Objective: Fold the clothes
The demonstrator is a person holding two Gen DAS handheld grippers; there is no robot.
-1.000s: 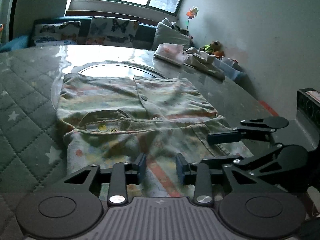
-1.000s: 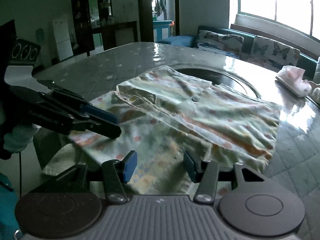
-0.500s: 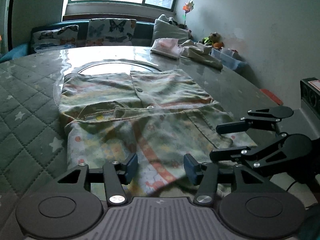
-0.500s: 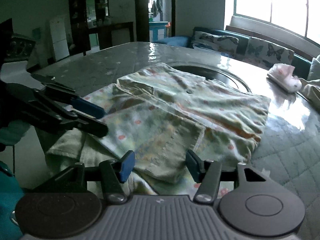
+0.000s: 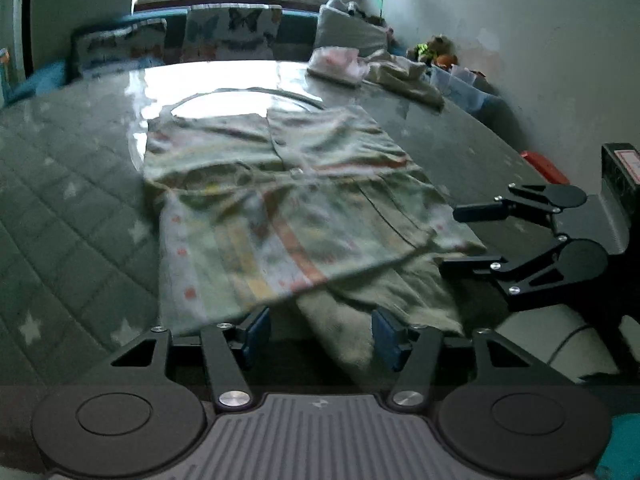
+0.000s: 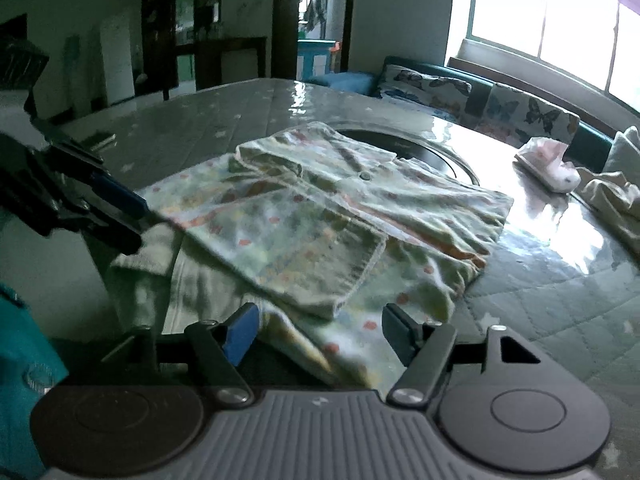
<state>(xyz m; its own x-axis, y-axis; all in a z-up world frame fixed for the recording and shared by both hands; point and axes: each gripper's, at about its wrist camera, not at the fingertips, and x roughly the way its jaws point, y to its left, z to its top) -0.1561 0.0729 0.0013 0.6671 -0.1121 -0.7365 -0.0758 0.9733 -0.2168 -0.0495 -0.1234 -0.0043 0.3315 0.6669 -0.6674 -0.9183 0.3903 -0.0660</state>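
The patterned shirt [image 5: 280, 200] lay on the bench [image 5: 72, 208], its near part folded over itself — both grippers, left [image 5: 320, 334] and right [image 6: 320, 334], were opening, nothing pinched, just short of its hanging hem

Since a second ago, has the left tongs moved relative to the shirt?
Yes. The left tongs have backed off the shirt toward the table's near edge, jaws opening, nothing pinched.
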